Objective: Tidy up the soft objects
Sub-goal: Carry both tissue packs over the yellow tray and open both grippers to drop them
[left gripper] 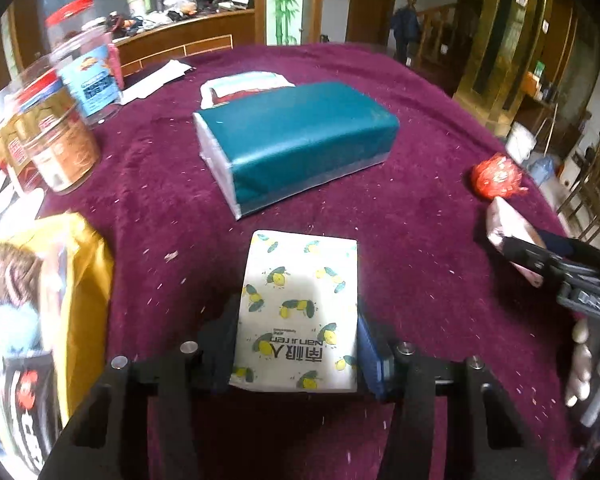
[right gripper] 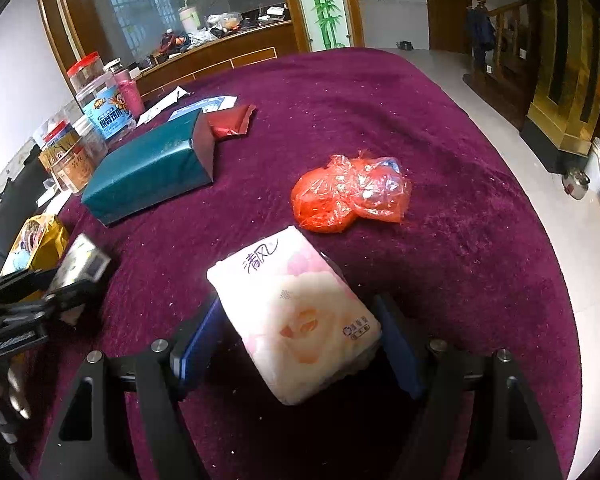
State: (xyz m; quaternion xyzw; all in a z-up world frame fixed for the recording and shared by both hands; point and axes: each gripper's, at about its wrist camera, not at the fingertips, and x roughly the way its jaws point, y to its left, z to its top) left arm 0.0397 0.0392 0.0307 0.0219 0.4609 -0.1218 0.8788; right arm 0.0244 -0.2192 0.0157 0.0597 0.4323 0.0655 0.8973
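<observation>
- The left tool (left gripper: 298, 344) is clamped on the lemon-print tissue pack (left gripper: 298, 312), gripping only its near end. Most of the pack juts forward past the fingers, so it could sag or pivot out.
- Straight ahead of that tool lies the teal tissue block (left gripper: 296, 148) on the worktop (left gripper: 420, 208). Pushing forward low would shove it.
- The right tool (right gripper: 296, 344) grasps the pink floral tissue pack (right gripper: 296, 316), which sits skewed between the fingers. A soft wrapper held crooked may twist free.
- Just ahead of it rests the red plastic bag (right gripper: 348, 192), easily snagged.
- To the left tool's left stand jars (left gripper: 60, 148) and a yellow bag (left gripper: 60, 300). A wide swing could knock them.
</observation>
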